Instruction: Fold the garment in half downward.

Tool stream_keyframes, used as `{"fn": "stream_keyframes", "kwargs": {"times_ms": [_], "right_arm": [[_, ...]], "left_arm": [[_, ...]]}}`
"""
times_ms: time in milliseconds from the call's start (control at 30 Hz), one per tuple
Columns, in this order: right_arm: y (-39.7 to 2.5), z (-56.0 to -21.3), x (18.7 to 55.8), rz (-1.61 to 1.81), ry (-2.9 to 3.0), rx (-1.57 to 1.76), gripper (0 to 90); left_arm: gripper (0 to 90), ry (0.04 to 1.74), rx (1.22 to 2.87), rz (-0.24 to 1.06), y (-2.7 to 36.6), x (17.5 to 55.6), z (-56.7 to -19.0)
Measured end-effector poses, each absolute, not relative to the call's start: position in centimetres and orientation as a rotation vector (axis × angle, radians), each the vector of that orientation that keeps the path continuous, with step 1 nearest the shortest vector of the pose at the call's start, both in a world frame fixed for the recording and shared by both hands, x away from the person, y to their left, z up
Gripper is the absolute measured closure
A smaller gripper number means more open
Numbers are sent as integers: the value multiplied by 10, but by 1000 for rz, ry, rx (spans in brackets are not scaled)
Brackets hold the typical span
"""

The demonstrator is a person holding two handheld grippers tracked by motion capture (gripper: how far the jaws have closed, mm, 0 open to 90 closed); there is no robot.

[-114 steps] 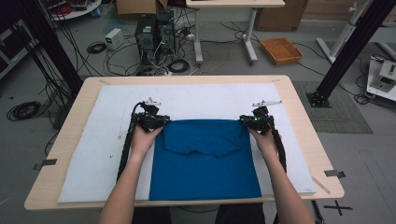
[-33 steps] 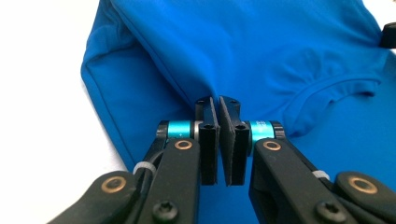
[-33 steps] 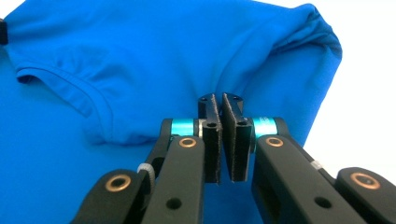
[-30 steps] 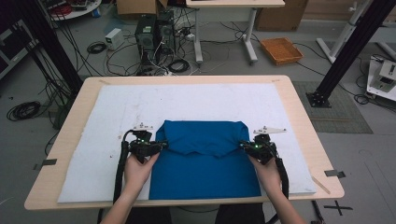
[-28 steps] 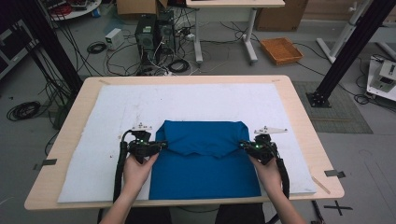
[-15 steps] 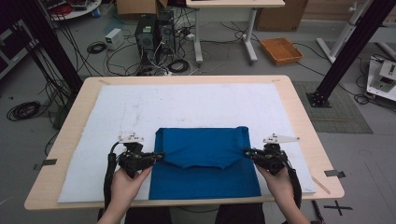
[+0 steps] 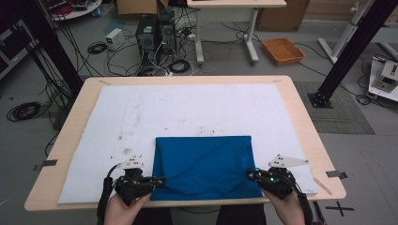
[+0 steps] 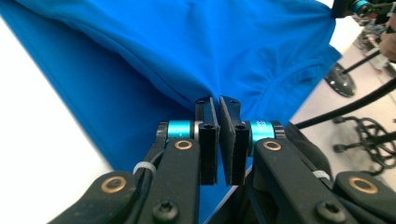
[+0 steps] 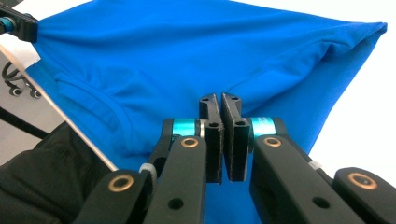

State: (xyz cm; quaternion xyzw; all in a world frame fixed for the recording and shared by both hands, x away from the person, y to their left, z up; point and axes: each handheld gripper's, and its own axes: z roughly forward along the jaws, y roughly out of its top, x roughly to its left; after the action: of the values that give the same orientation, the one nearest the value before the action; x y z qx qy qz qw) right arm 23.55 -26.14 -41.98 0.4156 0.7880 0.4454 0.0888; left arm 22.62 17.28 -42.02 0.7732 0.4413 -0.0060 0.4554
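A blue shirt point(image 7: 204, 159) lies folded into a rectangle on the white mat point(image 7: 187, 108), near the table's front edge. My left gripper point(image 7: 157, 180) is shut on the shirt's near left corner. My right gripper point(image 7: 251, 174) is shut on its near right corner. In the left gripper view the jaws press together on a pinch of blue cloth point(image 8: 210, 42), and the other gripper point(image 8: 343, 7) shows at the top right. The right gripper view has the jaws closed on the same cloth point(image 9: 187, 56), with the shirt's collar to their left.
The wooden table point(image 7: 300, 117) carries the mat, with bare mat behind and beside the shirt. Tape marks point(image 7: 45, 164) sit at the table's side edges. Beyond the table are computer towers point(image 7: 152, 33), floor cables, an orange tray point(image 7: 283, 50) and a black frame post point(image 7: 349, 51).
Both grippers have come toward the table's front edge, carrying the shirt's far edge with them. The shirt now lies folded over on itself, shorter front to back.
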Motion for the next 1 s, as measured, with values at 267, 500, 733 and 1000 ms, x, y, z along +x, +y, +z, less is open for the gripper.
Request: {"fn": "stream_keyframes", "kwargs": {"times_ms": [267, 500, 733, 1000], "right_arm": [[-267, -424, 224, 1319, 2354, 1242, 880], [-266, -429, 221, 1284, 2368, 1239, 870], [-272, -421, 233, 1275, 2307, 1224, 740], [-284, -419, 298, 1249, 2154, 1348, 688]], "left_arm": [[859, 1083, 1930, -27, 172, 218, -423], [797, 1108, 1975, 7, 169, 214, -430], [589, 1139, 1948, 178, 177, 230, -424], [527, 1217, 1859, 395, 180, 291, -417]]}}
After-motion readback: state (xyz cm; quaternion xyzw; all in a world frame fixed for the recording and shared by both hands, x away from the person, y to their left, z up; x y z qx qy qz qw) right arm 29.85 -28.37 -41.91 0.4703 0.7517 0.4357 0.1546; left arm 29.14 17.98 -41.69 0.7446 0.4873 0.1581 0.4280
